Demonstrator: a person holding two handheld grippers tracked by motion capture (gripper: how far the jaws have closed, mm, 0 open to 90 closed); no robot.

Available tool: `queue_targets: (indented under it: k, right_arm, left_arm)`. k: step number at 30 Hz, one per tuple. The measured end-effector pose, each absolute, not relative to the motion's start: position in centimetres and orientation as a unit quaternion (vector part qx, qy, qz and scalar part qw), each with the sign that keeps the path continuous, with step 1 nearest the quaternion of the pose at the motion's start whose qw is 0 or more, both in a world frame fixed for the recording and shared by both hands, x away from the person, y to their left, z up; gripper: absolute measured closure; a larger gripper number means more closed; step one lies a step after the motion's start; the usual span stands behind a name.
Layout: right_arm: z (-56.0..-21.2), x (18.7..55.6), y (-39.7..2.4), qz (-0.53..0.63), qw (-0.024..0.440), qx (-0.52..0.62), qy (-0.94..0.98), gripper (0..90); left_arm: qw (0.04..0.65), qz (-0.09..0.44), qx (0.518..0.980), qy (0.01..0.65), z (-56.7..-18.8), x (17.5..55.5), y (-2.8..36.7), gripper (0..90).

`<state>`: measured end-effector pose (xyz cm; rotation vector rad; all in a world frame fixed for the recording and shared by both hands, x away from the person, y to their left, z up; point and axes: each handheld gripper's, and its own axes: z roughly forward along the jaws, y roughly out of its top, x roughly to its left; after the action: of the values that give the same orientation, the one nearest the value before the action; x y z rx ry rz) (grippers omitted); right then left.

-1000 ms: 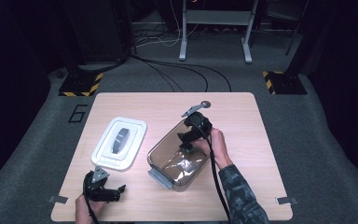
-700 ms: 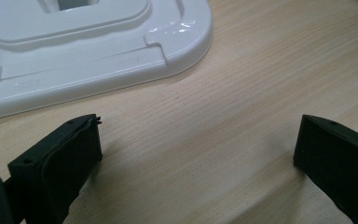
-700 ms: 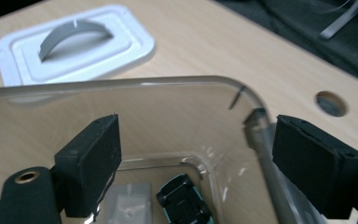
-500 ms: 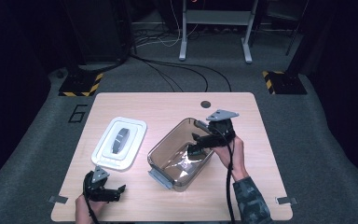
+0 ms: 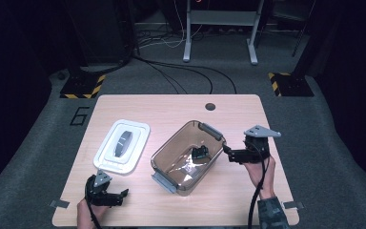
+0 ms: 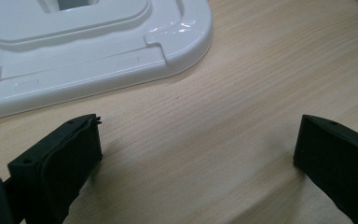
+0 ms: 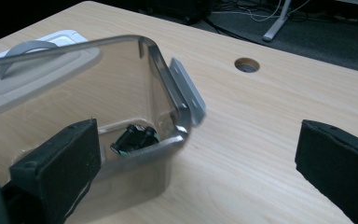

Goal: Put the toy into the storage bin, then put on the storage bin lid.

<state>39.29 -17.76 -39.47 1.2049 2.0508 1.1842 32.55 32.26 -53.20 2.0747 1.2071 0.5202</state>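
Note:
A clear plastic bin lies at an angle in the middle of the table, with a small black object on its floor. My right gripper hovers just right of the bin and points left at its near corner. Its jaws have just been opening and now stand wide with nothing between them. From the right gripper view, the bin's corner and the black object lie just ahead. My left gripper rests open at the front left. In the left gripper view, bare wood lies between the jaws.
A white lid with a grey handle lies left of the bin; its edge is just beyond the left jaws. A cable hole sits near the table's far edge. Bare wood stretches right of the bin.
My right gripper has moved from over the bin's far end to the right and nearer the person, and its jaws have spread wide. The left gripper has stayed put.

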Motion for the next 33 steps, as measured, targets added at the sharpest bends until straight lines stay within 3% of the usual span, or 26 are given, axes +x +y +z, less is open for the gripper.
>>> queue_targets:
  k: [9,23,33]
  right_arm:
    - [-42.9,37.3,-20.7,0.423,0.242,0.471,0.735,0.1]
    - [-51.1,35.5,-22.4,0.355,0.219,0.513,0.75,0.2]
    - [-52.8,35.0,-22.0,0.326,0.205,0.495,0.779,0.0]
  left_arm:
    - [0.337,0.199,0.796,0.462,-53.2,32.6,32.3,0.5]
    - [0.335,0.197,0.798,0.46,-53.2,32.6,32.3,0.5]
    - [0.337,0.195,0.798,0.46,-53.2,32.6,32.3,0.5]
